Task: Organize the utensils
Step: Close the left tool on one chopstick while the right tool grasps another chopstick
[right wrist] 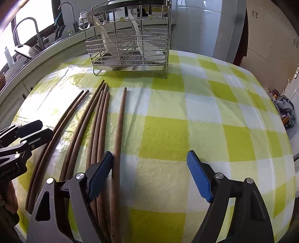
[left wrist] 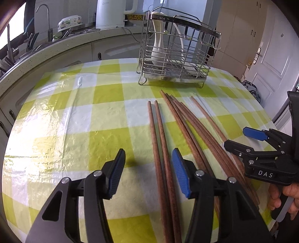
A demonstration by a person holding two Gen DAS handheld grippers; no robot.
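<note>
Several brown wooden chopsticks (left wrist: 188, 129) lie side by side on the checked tablecloth; they also show in the right wrist view (right wrist: 97, 119). A steel wire utensil rack (left wrist: 175, 48) stands at the far side, holding white spoons (left wrist: 158, 37); it shows in the right wrist view too (right wrist: 129, 35). My left gripper (left wrist: 148, 168) is open and empty, low over the cloth with two chopsticks between its fingers. My right gripper (right wrist: 149, 164) is open and empty, its left finger beside the rightmost chopstick (right wrist: 119, 130). It also shows at the right of the left wrist view (left wrist: 241, 138).
The table (left wrist: 74, 119) has a green and white checked cloth. Behind it runs a kitchen counter with a sink tap (left wrist: 46, 20), a white kettle (left wrist: 112, 13) and a bowl (left wrist: 70, 22). White doors (left wrist: 271, 56) stand at the right.
</note>
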